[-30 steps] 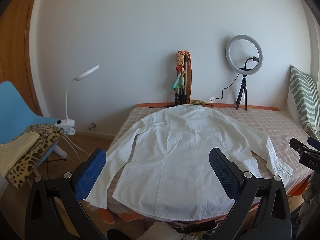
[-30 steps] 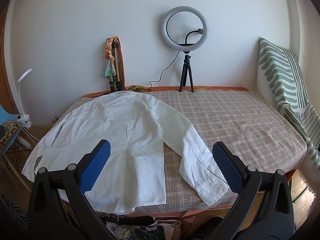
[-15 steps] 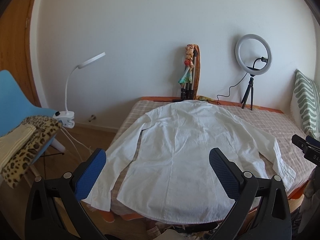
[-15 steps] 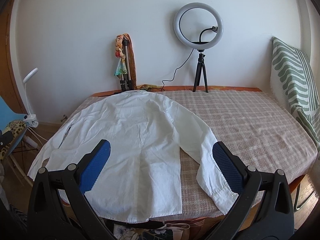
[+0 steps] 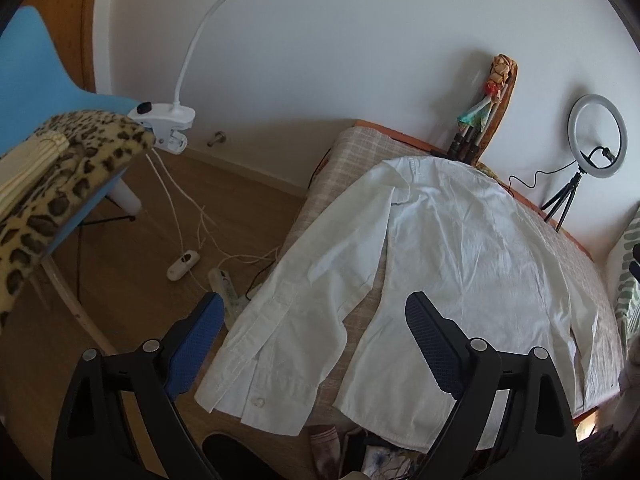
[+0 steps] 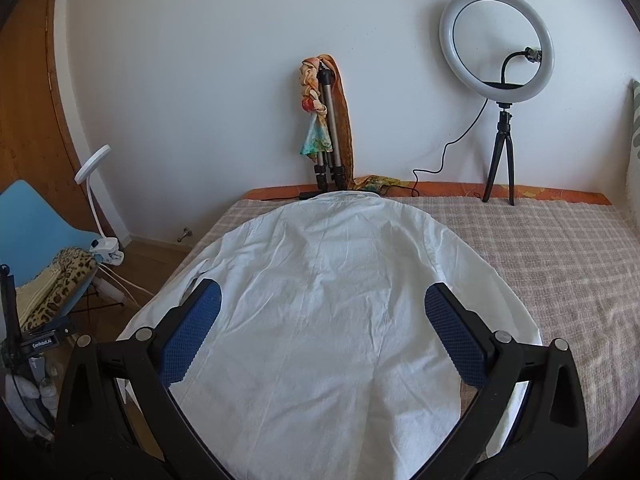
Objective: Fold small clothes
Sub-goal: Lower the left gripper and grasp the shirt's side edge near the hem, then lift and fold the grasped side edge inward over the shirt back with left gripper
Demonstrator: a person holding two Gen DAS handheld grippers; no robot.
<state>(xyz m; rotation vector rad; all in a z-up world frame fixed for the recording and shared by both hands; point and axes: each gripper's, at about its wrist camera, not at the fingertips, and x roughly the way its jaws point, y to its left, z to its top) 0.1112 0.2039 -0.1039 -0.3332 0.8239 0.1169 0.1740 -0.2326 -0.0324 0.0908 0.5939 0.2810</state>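
The shirt [image 5: 460, 248] lies flat on the bed [image 6: 580, 248], its sleeve between the left tool's [image 5: 312, 344] closing, still unclenched jaws. The right tool [image 6: 320, 332] hovers released above the shirt's back. Folding is just starting; next, pinch the cuff and carry it inward

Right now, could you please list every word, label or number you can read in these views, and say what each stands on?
"GenRobot.AI", or close to it: small white lettering on the black clamp block at the left edge of the right wrist view, partly blurred.
Nothing else carries readable text.
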